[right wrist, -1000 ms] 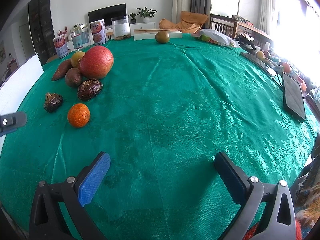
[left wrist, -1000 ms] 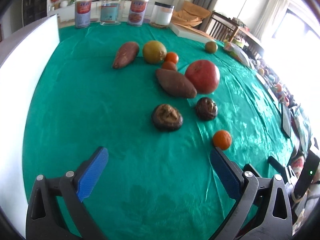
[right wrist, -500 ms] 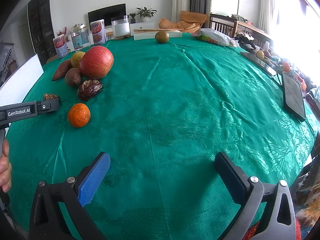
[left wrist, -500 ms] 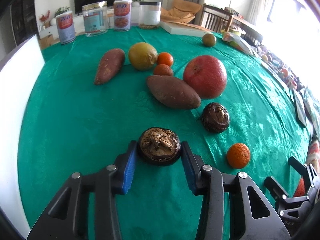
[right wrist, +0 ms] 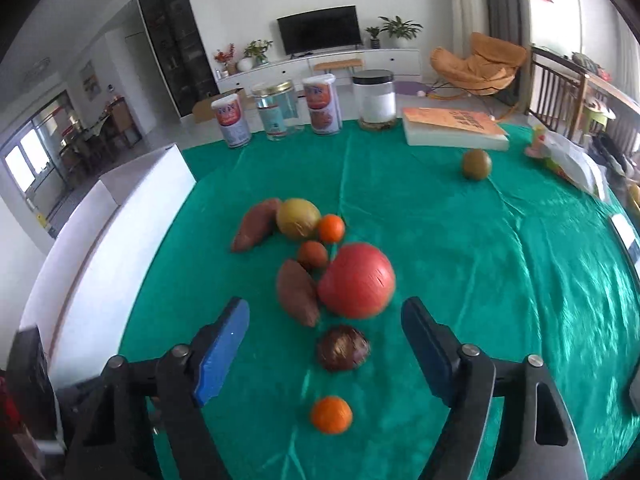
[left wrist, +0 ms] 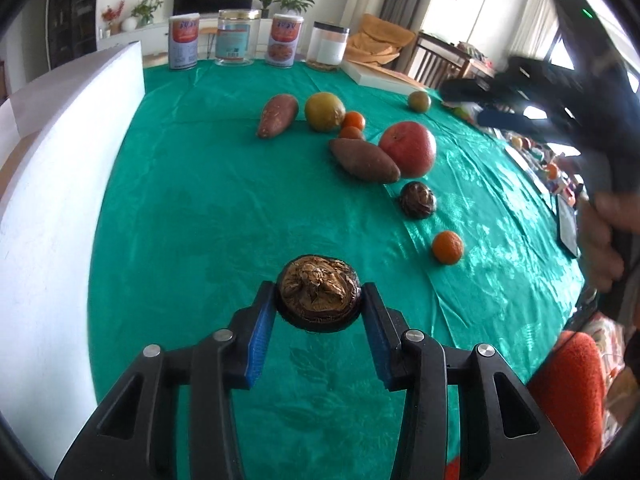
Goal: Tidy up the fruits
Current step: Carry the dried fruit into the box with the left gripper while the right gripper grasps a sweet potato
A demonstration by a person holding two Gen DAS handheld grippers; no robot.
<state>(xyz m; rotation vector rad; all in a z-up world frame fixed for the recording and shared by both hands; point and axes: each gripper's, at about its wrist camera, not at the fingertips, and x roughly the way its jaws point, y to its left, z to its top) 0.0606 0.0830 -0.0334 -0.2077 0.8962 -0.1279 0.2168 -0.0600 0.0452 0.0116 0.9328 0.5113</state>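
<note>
My left gripper (left wrist: 318, 308) is shut on a wrinkled brown fruit (left wrist: 318, 294), its blue pads pressing both sides. On the green tablecloth (left wrist: 200, 220) beyond lie two sweet potatoes (left wrist: 364, 160), a big red fruit (left wrist: 408, 147), a yellow-green fruit (left wrist: 325, 111), a second dark wrinkled fruit (left wrist: 418, 199) and a small orange (left wrist: 448, 247). My right gripper (right wrist: 325, 305) hovers above this cluster with its jaws closing and nothing held between them; the red fruit (right wrist: 356, 280) and the dark fruit (right wrist: 343, 347) lie below it. In the left wrist view the right gripper (left wrist: 500, 108) is blurred at the upper right.
A white box (left wrist: 60, 160) runs along the table's left side. Several jars and tins (right wrist: 276, 114) stand at the far edge beside a book (right wrist: 452, 126). A lone green fruit (right wrist: 477, 164) and a plastic bag (right wrist: 572, 160) lie far right.
The left gripper closed on the wrinkled brown fruit and still holds it. The right gripper rose and swung left over the fruit cluster, its jaws narrower than before.
</note>
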